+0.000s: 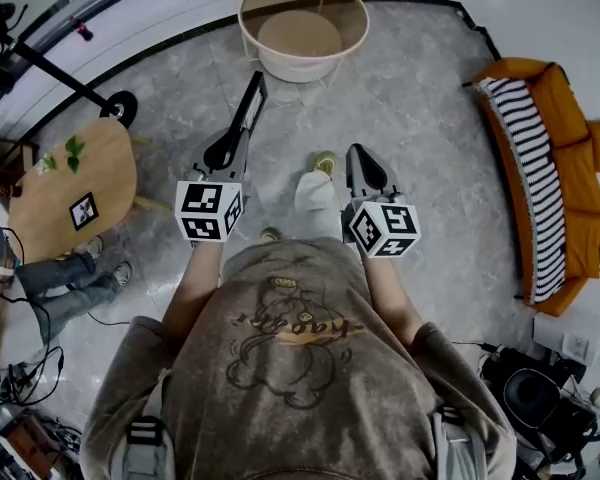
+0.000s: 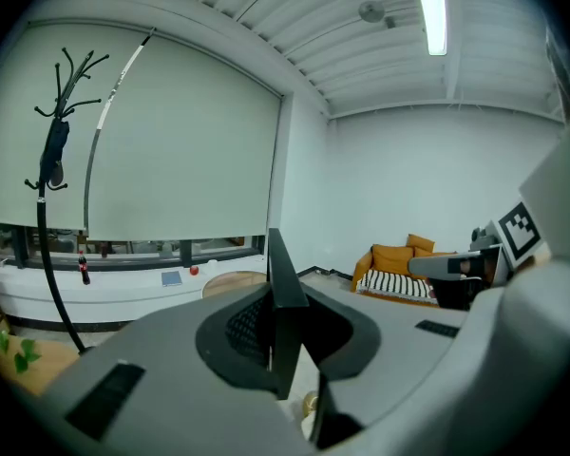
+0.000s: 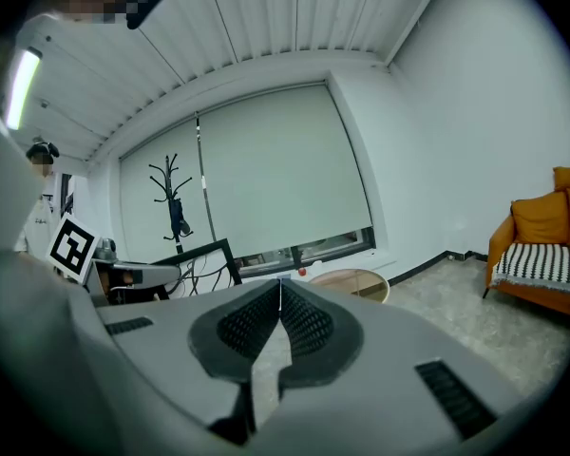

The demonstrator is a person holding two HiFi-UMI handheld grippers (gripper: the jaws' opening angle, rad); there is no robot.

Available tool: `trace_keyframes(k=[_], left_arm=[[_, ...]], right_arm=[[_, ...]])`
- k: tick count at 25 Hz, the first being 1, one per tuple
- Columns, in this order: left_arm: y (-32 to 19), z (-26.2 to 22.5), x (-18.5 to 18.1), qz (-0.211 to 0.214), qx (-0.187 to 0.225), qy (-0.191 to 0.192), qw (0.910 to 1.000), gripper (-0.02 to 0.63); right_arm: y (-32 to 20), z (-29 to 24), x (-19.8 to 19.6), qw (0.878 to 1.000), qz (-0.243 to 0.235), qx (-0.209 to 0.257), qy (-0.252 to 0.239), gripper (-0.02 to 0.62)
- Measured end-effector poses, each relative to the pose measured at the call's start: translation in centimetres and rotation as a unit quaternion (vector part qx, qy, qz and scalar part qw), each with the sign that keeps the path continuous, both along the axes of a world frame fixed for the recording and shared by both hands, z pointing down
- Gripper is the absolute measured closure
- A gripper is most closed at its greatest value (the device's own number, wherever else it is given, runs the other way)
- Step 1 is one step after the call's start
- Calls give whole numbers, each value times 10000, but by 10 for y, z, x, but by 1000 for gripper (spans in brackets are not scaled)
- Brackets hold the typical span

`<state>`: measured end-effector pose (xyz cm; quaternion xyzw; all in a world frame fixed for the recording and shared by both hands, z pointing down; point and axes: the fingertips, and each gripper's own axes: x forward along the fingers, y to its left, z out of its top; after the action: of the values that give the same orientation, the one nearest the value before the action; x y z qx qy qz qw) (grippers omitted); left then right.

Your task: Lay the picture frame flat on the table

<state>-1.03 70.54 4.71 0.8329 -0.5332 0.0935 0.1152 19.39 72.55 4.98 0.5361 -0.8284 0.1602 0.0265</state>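
Observation:
The picture frame is thin and black and hangs in the air, held by its lower end and reaching toward the round table. My left gripper is shut on it. In the left gripper view the picture frame stands edge-on, clamped between the ribbed pads. My right gripper floats beside it to the right, shut with nothing in it; its pads meet in the right gripper view. There the picture frame shows at the left and the round table lies ahead.
A wooden side table with a small plant stands at the left, and a seated person's legs lie below it. At the right is an orange sofa. A coat stand stands by the window. Grey stone floor lies underfoot.

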Motion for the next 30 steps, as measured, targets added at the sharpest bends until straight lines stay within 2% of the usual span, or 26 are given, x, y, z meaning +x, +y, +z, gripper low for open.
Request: trace_keyframes(k=[10, 16, 30], left_arm=[[-38, 3, -8, 20, -30, 40, 10000, 552], [-75, 9, 8, 7, -84, 49, 10000, 551], [-118, 20, 6, 86, -212, 146, 9996, 552]], right_arm=[[-44, 4, -14, 10000, -12, 9, -41, 575], [-87, 9, -1, 9999, -101, -47, -91, 575], [-131, 21, -5, 9997, -90, -125, -167, 575]])
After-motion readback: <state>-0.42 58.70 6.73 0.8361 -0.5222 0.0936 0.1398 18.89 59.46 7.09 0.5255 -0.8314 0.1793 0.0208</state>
